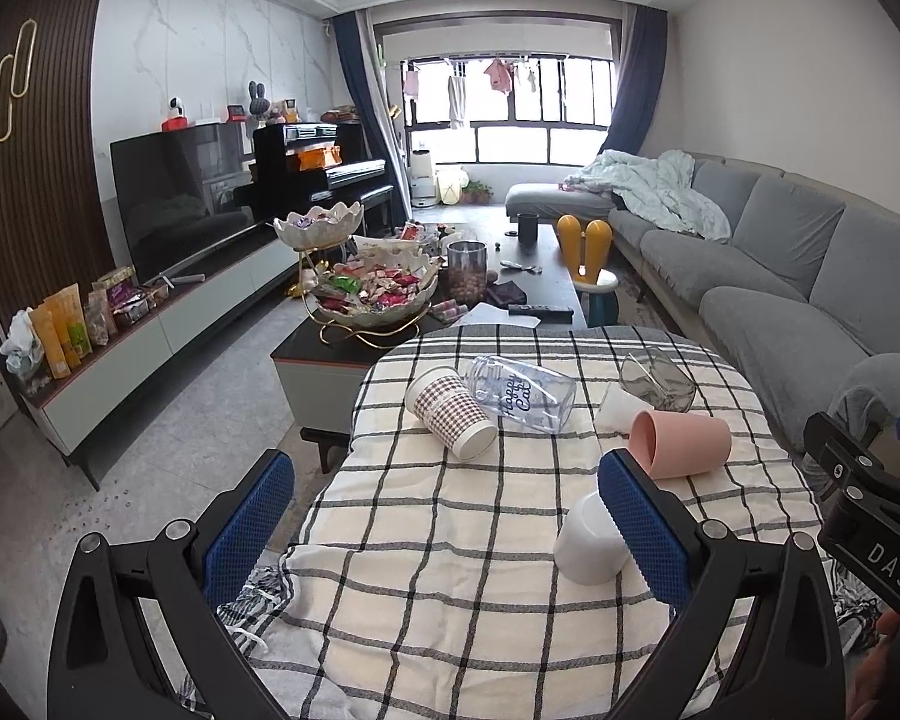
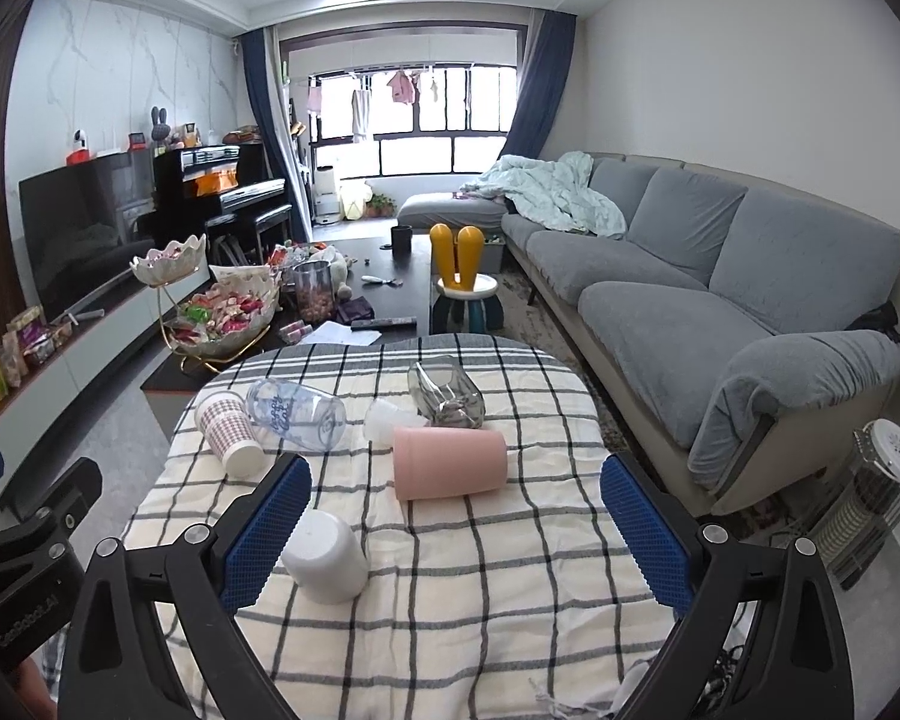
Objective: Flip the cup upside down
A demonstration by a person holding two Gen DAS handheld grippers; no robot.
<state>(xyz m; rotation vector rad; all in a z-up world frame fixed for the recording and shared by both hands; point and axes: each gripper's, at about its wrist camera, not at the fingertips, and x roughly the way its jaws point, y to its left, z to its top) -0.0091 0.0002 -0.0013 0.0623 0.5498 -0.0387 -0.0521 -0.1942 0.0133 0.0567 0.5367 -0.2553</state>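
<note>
Pre-grasp step — left gripper (image 1: 444, 516) and right gripper (image 2: 456, 525) both spread wide, empty. White cup (image 2: 325, 558) lies tipped near the tablecloth's (image 2: 480, 600) front edge; next: straddle, pinch, invert.

Coffee table (image 1: 546, 240) sits mid-room. On its near left corner there's a tiered candy bowl (image 1: 378, 294), with a jar of nuts (image 1: 467, 273) right beside it. Yellow rabbit-ear stool (image 1: 588, 258) stands off its right side, grey sofa (image 1: 780, 252) past that. TV (image 1: 180, 192) and piano (image 1: 324, 168) are to its left.
</note>
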